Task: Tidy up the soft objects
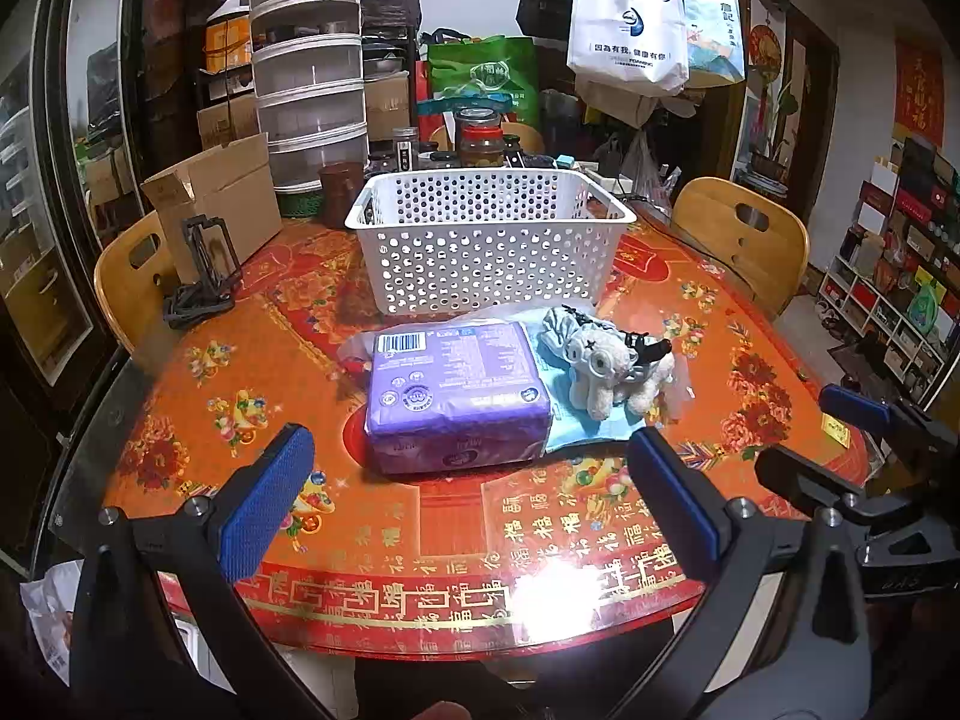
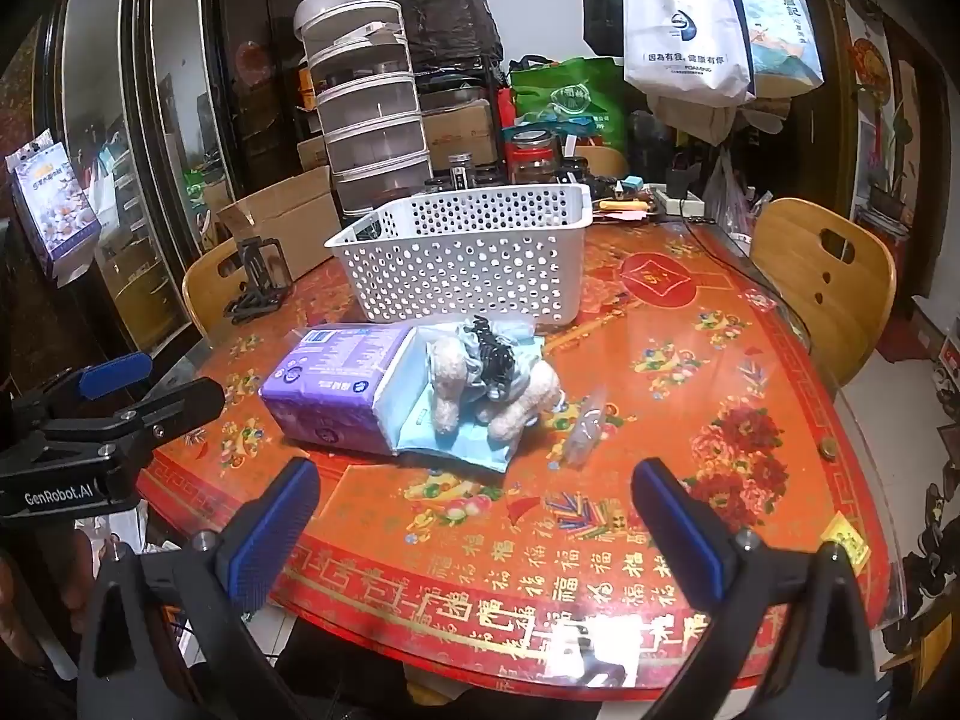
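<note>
While both my tools are hanging above the near edge of the table [image 1: 198, 384], I am keeping my left gripper [image 1: 474, 498] and my right gripper [image 2: 477, 525] spread wide, grasping nothing. Just in front of the white basket [image 1: 480, 252], the purple tissue pack [image 1: 459, 396] is lying flat. Touching that pack's right side, a blue packet [image 2: 474, 438] is lying with the plush toy [image 1: 612, 372] sitting on it. Left of the basket, a cardboard box [image 1: 222, 198] is standing.
</note>
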### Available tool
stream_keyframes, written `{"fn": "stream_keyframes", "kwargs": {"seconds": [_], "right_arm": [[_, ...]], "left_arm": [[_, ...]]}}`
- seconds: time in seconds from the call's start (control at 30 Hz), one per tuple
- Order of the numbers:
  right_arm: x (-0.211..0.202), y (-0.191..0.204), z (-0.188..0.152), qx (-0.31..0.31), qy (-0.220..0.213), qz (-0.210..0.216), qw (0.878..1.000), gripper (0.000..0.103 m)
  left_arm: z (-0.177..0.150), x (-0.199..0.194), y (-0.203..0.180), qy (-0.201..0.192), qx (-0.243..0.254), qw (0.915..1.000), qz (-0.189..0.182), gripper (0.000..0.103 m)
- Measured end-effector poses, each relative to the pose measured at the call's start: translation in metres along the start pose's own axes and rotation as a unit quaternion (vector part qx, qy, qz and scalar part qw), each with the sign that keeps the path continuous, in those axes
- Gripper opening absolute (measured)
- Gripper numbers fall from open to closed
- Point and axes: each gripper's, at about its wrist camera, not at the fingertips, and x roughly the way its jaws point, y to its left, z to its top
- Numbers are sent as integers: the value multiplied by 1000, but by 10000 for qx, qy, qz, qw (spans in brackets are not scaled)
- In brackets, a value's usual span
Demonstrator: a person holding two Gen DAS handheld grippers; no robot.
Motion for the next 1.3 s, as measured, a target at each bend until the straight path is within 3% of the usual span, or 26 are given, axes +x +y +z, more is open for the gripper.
{"fn": "stream_keyframes", "kwargs": {"seconds": [1.3], "right_arm": [[-2,5,4,-21,-34,15,10000,103]], "left_arm": [[2,-1,0,-3,-14,10000,7,103]]}}
